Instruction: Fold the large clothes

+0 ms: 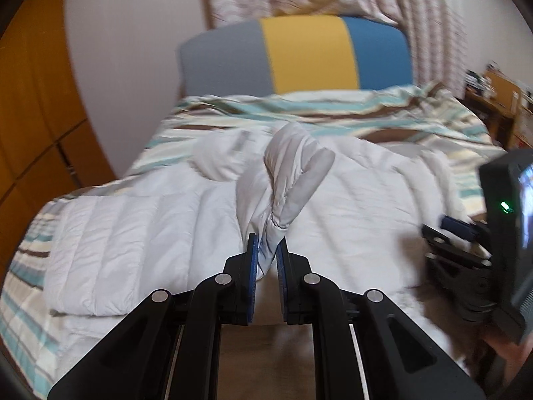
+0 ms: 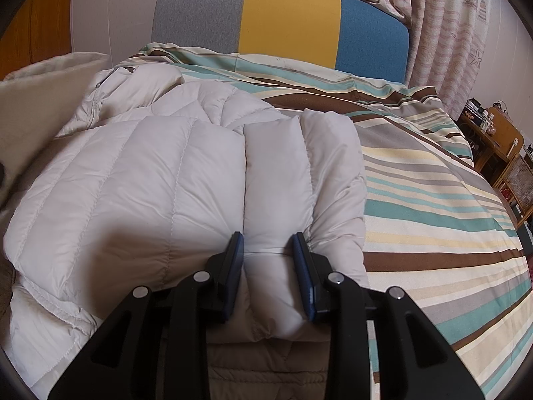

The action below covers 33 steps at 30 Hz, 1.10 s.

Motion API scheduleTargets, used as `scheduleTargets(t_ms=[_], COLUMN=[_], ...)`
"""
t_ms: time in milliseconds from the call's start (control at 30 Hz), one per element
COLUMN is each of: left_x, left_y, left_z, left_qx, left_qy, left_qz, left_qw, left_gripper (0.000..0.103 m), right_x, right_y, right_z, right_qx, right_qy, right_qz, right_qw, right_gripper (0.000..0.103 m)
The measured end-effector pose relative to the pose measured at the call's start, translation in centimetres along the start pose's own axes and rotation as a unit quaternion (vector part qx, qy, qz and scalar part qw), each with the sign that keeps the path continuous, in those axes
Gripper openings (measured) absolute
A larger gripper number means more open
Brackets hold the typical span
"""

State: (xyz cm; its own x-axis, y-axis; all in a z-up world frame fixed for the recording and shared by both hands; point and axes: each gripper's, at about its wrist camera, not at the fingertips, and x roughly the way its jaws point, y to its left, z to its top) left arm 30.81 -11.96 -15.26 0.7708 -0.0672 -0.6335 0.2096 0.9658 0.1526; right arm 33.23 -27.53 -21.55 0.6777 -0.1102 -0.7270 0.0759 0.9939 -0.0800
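A white quilted jacket [image 2: 133, 180] lies spread on a bed, on a striped cover [image 2: 433, 200] of teal, brown and cream bands.

Left wrist view: the left tool [image 1: 266, 243], its blue pads nearly together, pinches a cuff [image 1: 276, 230] of the jacket. The sleeve [image 1: 286, 173] rises from the pads and hangs above the body of the jacket [image 1: 133, 233], which is partly blurred. At the right edge stands the right tool's black housing [image 1: 499, 233].

Right wrist view: the right tool [image 2: 269, 243], pads partly apart, grips a padded fold [image 2: 276, 183] at the jacket's right side, the pads pressing into it from both sides. Beyond the bed stands a headboard [image 2: 286, 23] in grey, yellow and blue, with a curtain [image 2: 443, 33] to its right.
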Motion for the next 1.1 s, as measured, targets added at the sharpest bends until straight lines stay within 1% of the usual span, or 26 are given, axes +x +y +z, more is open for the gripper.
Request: scheduleTargets(t_ms=[100, 167, 200, 267, 300, 333, 400, 433, 500, 567, 633, 667, 700, 733, 833, 867, 933, 1000, 1033, 1067, 1100], left_x=[1.6, 2.3, 2.4, 2.2, 1.9, 1.2, 0.0, -0.4, -1.1, -1.7, -2.3, -2.6, -2.8, -3.0, -2.8, -2.4, -1.7, -0.9, -0.6, -0.1, 0.2], left_y=[-1.4, -1.8, -1.8, -1.3, -0.9, -0.3, 0.6, 1.0, 1.9, 3.6, 5.8, 7.2, 9.1, 10.2, 15.4, 17.4, 19.7, 21.4, 21.7, 21.8, 21.8], left_z=[-0.4, -0.7, -0.7, -0.8, -0.8, -0.8, -0.7, -0.8, -0.8, -1.1, -1.2, -1.3, -1.3, -1.5, -1.9, -2.1, -2.6, -3.1, -3.2, -3.2, -3.3], left_qx=[0.015, 0.023, 0.022, 0.009, 0.001, -0.016, -0.045, -0.052, -0.059, -0.079, -0.103, -0.119, -0.142, -0.156, -0.221, -0.248, -0.286, -0.310, -0.309, -0.297, -0.286], left_qy=[0.033, 0.041, 0.043, 0.040, 0.040, 0.036, 0.009, 0.006, 0.015, 0.014, 0.005, -0.002, -0.009, -0.012, -0.012, -0.006, 0.006, 0.022, 0.026, 0.034, 0.039], left_qz=[-0.030, -0.035, -0.040, -0.053, -0.061, -0.067, -0.079, -0.081, -0.088, -0.086, -0.068, -0.052, -0.031, -0.018, 0.027, 0.042, 0.050, 0.051, 0.053, 0.058, 0.063], left_qw=[0.9989, 0.9983, 0.9980, 0.9977, 0.9974, 0.9970, 0.9958, 0.9953, 0.9943, 0.9931, 0.9924, 0.9915, 0.9894, 0.9875, 0.9748, 0.9678, 0.9570, 0.9491, 0.9492, 0.9525, 0.9554], left_gripper=[0.011, 0.015, 0.019, 0.040, 0.071, 0.095, 0.095, 0.095, 0.095, 0.095, 0.095, 0.095, 0.093, 0.088, 0.078, 0.076, 0.071, 0.071, 0.071, 0.071, 0.071], right_x=[0.0, 0.0, 0.0, 0.0, -0.1, 0.0, -0.1, -0.1, -0.1, -0.3, -0.7, -0.9, -1.3, -1.9, -4.5, -5.2, -6.0, -5.6, -4.9, -4.1, -3.7], right_y=[0.0, 0.0, 0.0, 0.0, 0.0, 0.0, -0.1, 0.0, 0.0, 0.0, 0.0, -0.1, -0.1, -0.1, 0.8, 1.4, 3.5, 6.0, 7.6, 9.2, 9.9], right_z=[-0.1, -0.1, -0.1, -0.1, -0.1, -0.1, -0.1, -0.1, -0.1, -0.1, 0.2, 0.3, 0.6, 1.1, 3.4, 4.2, 6.1, 7.5, 8.1, 8.6, 8.8], right_qx=[0.000, 0.000, 0.000, 0.000, 0.000, 0.000, 0.000, 0.000, 0.000, 0.001, 0.002, 0.004, 0.006, 0.012, 0.029, 0.029, 0.022, 0.011, 0.002, -0.006, -0.011], right_qy=[0.000, 0.000, 0.000, 0.000, 0.000, 0.000, -0.001, -0.001, -0.004, -0.008, -0.012, -0.013, -0.013, -0.016, -0.047, -0.058, -0.069, -0.059, -0.049, -0.041, -0.037], right_qz=[0.000, 0.000, 0.000, 0.000, 0.000, 0.000, 0.000, 0.000, -0.001, 0.001, 0.008, 0.012, 0.016, 0.028, 0.069, 0.079, 0.107, 0.129, 0.141, 0.145, 0.146], right_qw=[1.000, 1.000, 1.000, 1.000, 1.000, 1.000, 1.000, 1.000, 1.000, 1.000, 1.000, 1.000, 1.000, 0.999, 0.996, 0.995, 0.992, 0.990, 0.989, 0.989, 0.989], right_gripper=[0.030, 0.030, 0.030, 0.030, 0.030, 0.030, 0.030, 0.030, 0.030, 0.031, 0.032, 0.032, 0.032, 0.032, 0.032, 0.034, 0.035, 0.035, 0.034, 0.033, 0.033])
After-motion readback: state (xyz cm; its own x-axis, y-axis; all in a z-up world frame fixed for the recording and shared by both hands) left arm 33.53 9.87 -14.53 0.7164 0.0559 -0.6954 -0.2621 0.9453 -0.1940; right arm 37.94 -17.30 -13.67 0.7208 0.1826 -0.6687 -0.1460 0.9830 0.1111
